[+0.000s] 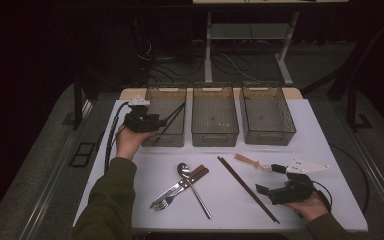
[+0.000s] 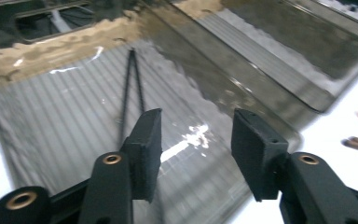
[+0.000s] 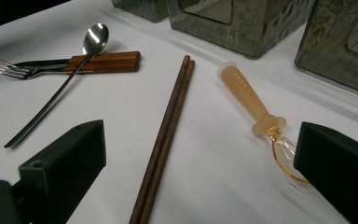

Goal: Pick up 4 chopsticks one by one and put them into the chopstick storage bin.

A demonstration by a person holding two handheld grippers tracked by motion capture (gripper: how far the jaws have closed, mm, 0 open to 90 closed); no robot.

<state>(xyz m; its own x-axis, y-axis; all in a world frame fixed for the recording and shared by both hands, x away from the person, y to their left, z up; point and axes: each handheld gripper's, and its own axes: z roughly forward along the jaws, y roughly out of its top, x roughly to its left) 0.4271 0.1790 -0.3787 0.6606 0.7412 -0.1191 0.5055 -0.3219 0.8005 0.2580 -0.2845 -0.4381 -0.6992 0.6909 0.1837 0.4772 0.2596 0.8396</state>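
Fingers (image 2: 147, 140) of the left gripper (image 2: 196, 126) parted to a middling gap, pads bare, nothing gripped. Poised over the left bin (image 1: 165, 89) at the table's far left. Beyond the tips, black chopsticks (image 2: 130, 84) lying as a pair on the ribbed floor of that bin; from the high view, slanting against its near right wall (image 1: 172, 117). Apart from the pads, so judged as already let go and delivered.

Fingers (image 3: 70, 158) of the right gripper (image 3: 198, 140) spread wide, likewise holding nothing. Hovering low near the table's front right corner (image 1: 270, 178). Straight between the jaws, brown chopsticks (image 3: 168, 140) flat on the white table (image 1: 320, 145), touching each other, running from mid-table toward the front edge. Just beside the right-hand jaw, amber-handled spoon (image 3: 249, 100), bowl close to that pad, handle pointing toward the bins.

Farther out, toward the front middle: metal spoon (image 1: 182, 169), fork (image 1: 162, 202) and wood-handled knife (image 1: 197, 175), crossed in a small heap. Along the far edge, middle bin (image 1: 215, 89) and right bin (image 1: 267, 85), apparently without cutlery, though too dim to be sure.

Step in hand, as judged: sorting cutlery into bins, first drop done on the left, next pick lined up on the right. Next move likely to call for lowering the right jaws astride the brown pair near its middle, closing on both sticks at once, keeping clear of the amber spoon. Left side: lift clear of the bin wall before heading back to the heap.
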